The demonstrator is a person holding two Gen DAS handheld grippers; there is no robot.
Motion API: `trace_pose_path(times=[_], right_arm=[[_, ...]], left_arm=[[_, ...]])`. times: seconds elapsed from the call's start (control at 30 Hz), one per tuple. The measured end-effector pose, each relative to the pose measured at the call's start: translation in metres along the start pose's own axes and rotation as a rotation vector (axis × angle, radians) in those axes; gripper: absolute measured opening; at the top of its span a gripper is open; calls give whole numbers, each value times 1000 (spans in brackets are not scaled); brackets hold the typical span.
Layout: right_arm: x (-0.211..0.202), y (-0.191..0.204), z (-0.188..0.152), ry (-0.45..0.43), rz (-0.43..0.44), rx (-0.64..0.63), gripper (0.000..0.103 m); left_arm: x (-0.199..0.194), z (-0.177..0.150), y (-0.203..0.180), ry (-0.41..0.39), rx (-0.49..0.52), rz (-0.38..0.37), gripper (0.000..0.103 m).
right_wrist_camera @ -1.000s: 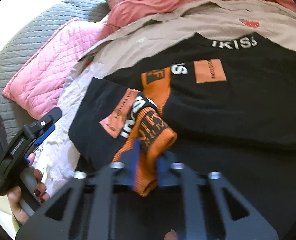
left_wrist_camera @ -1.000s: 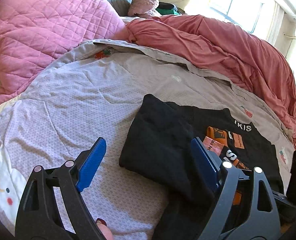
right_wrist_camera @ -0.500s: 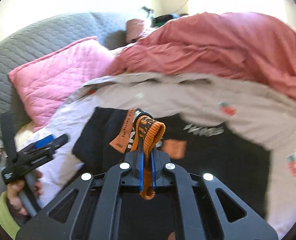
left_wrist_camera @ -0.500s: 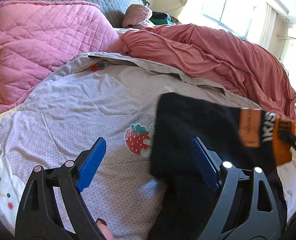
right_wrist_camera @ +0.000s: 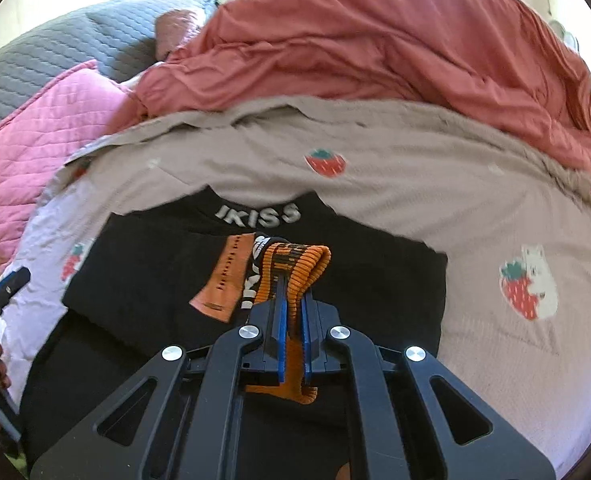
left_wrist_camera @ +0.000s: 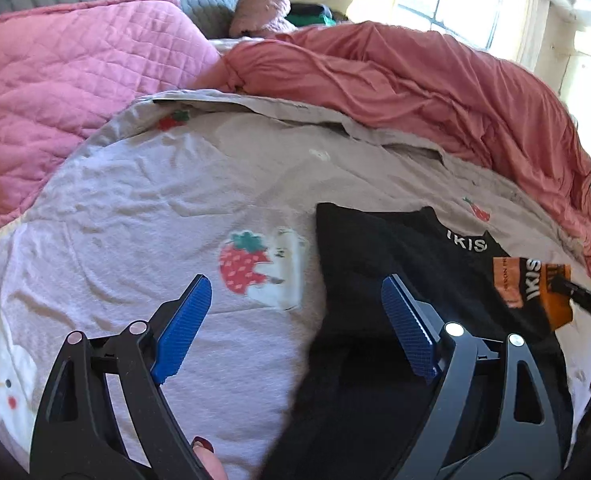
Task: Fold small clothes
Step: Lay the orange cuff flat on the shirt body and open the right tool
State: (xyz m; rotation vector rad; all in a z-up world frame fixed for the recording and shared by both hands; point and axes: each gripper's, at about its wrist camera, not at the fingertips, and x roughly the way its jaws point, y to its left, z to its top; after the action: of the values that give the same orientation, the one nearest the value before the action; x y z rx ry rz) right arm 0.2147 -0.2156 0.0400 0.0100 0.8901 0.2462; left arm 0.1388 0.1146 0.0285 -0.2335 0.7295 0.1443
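Observation:
A black top (left_wrist_camera: pixel 379 256) with white "IKISS" lettering at the neck and orange patches lies on the bed; it also shows in the right wrist view (right_wrist_camera: pixel 147 264). My right gripper (right_wrist_camera: pixel 292 280) is shut on the orange ribbed cuff (right_wrist_camera: pixel 299 264) of a sleeve, held across the body of the top. In the left wrist view the cuff (left_wrist_camera: pixel 551 292) sits at the far right. My left gripper (left_wrist_camera: pixel 295 312) is open and empty, above the top's left edge and the bedsheet.
The top lies on a lilac strawberry-print sheet (left_wrist_camera: pixel 155 208). A pink quilted pillow (left_wrist_camera: pixel 63 80) is at the left and a bunched coral duvet (left_wrist_camera: pixel 415 80) runs along the back. A grey padded headboard (right_wrist_camera: pixel 55 56) stands behind.
My right gripper has carried the orange cuff and sleeve from the left side across the top toward the right. The strawberry print under the sleeve is uncovered. My left gripper stayed open.

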Motion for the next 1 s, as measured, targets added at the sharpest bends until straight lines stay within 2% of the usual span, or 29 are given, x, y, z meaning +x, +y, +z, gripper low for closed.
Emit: trace_pose_path(times=[0.07, 0.2, 0.33, 0.43, 0.5, 0.6, 0.63, 0.8, 1.0], right_arm=[[7, -3, -4, 14, -1, 14, 5], [15, -11, -9, 33, -11, 26, 5], [22, -18, -10, 47, -34, 21, 5], [34, -25, -14, 83, -68, 21, 5], [45, -28, -19, 111, -78, 40, 6], [51, -31, -23, 112, -103, 50, 10], [51, -31, -23, 110, -110, 52, 16], [39, -40, -25, 91, -138, 91, 26], [5, -46, -37, 19, -82, 143, 29]], left_arm=[[7, 8, -21, 8, 44, 25, 80], [33, 17, -62, 62, 91, 7, 79], [59, 4, -72, 85, 113, -23, 76], [82, -17, -71, 125, 180, 14, 76], [96, -22, -61, 184, 127, -30, 77], [100, -18, -44, 217, 41, -94, 77], [100, -19, -42, 218, 36, -100, 77], [89, -17, -34, 185, 6, -124, 76], [49, 1, -17, 79, -17, -105, 75]])
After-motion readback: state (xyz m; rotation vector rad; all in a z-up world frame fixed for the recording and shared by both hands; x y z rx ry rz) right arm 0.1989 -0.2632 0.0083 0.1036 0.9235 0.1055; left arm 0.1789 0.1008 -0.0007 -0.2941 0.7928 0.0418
